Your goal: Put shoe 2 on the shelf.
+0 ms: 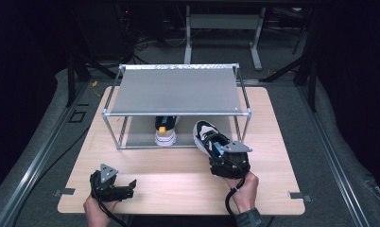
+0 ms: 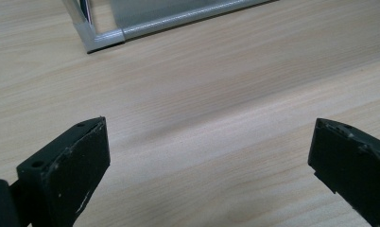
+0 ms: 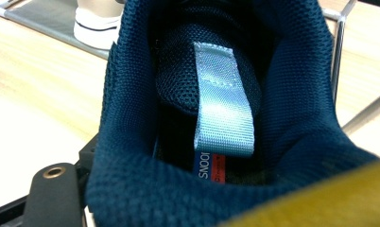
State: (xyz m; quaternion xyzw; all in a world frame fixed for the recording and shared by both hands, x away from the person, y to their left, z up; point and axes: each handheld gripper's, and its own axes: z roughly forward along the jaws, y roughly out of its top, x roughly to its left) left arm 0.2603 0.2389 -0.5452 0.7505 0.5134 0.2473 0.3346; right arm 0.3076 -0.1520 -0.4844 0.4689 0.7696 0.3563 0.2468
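My right gripper (image 1: pixel 221 152) pinches the heel collar of a navy shoe (image 1: pixel 208 136), held at the near right corner of the metal rack (image 1: pixel 176 90), toe toward the lower shelf. My left gripper (image 1: pixel 124 185) rests near left on the counter (image 1: pixel 178 175), jaws spread, nothing between them. Another shoe (image 1: pixel 165 132) already sits under the rack. Risk: the soft collar could slip, or the toe could catch the rack's right post (image 3: pixel 338 52). The insole label (image 3: pixel 210 166) is partly readable: "SNOO".
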